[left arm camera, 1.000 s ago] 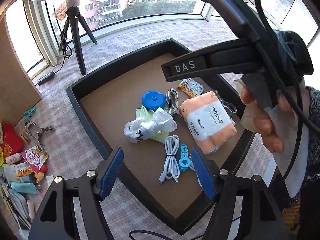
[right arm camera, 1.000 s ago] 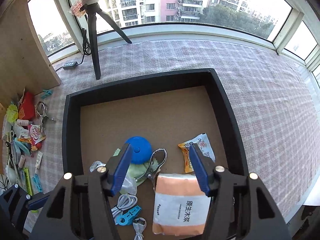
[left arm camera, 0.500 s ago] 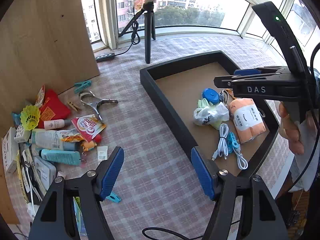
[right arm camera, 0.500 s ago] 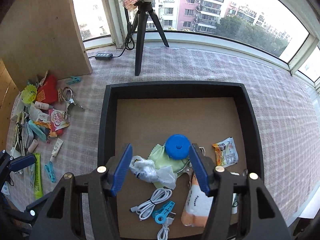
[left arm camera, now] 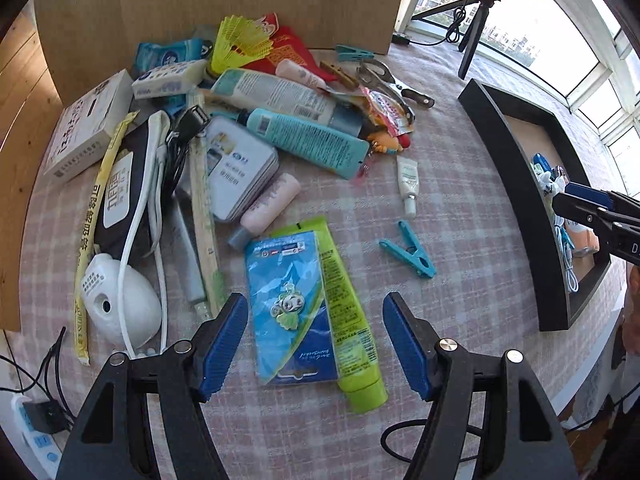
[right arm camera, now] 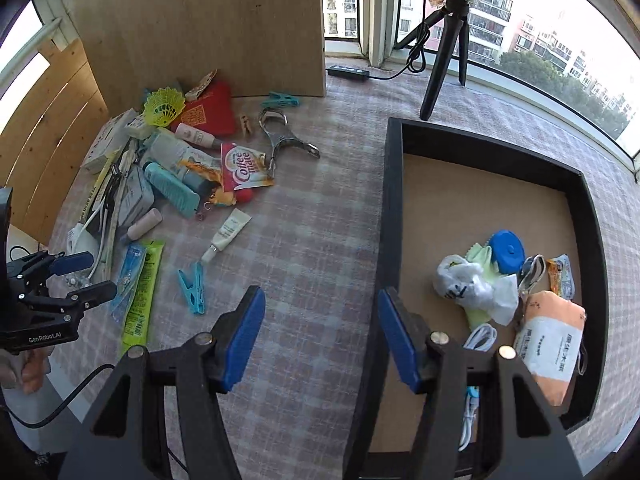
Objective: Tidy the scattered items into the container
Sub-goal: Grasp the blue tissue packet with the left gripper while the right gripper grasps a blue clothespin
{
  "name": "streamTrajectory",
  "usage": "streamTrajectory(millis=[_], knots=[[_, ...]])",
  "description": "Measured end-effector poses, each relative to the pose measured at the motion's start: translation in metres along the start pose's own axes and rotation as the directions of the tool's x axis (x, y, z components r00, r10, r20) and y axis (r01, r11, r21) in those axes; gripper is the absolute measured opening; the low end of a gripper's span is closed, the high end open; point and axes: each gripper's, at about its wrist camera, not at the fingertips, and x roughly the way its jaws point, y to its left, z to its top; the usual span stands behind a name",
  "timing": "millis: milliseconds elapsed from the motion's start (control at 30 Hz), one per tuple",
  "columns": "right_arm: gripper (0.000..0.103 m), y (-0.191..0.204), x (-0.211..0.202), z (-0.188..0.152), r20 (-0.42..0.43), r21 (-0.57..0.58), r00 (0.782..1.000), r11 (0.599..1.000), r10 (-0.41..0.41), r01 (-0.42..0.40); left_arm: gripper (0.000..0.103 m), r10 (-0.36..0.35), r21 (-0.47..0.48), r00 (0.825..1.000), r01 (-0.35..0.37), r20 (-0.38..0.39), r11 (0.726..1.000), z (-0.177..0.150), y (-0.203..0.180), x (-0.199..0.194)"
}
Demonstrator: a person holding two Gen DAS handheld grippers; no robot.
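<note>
The left gripper point(left arm camera: 312, 344), jaws spread and empty, hangs over a flat blue carded keychain packet point(left arm camera: 290, 304) at lower centre. The right gripper point(right arm camera: 320, 336), also spread and empty, straddles the left wall of the black rectangular tray point(right arm camera: 390, 216).

left gripper point(left arm camera: 312, 344) moved from tray point(left arm camera: 520, 184) to clutter

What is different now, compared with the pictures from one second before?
Both open, empty grippers swung away from the tray toward the pile. The left gripper is now above the blue card and green tube; the right gripper is at the tray's edge. The items themselves stayed put.
</note>
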Motion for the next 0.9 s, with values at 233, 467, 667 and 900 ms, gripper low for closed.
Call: streamTrajectory(millis=[233, 467, 667, 900], knots=[[0.058, 0.049, 0.028, -0.011, -0.057, -0.046, 0.995, 0.996, 0.079, -0.082, 0.067, -0.026, -0.032, 1.0, 0.025, -0.005, 0.999, -0.005, 0.006, 0.012], [0.058, 0.075, 0.048, -0.01, -0.102, -0.108, 0.992, 0.99, 0.077, -0.088, 0.068, 0.01, -0.029, 0.999, -0.012, -0.042, 1.0, -0.003, 0.013, 0.036], [0.057, 0.089, 0.067, -0.008, -0.141, -0.134, 0.987, 0.987, 0.073, -0.092, 0.075, 0.019, -0.043, 0.997, -0.022, -0.069, 0.999, -0.008, 0.027, 0.048], [0.054, 0.107, 0.095, -0.006, -0.197, -0.19, 0.979, 0.978, 0.045, -0.083, 0.076, 0.016, -0.024, 0.997, -0.017, -0.076, 1.0, -0.002, 0.027, 0.051]])
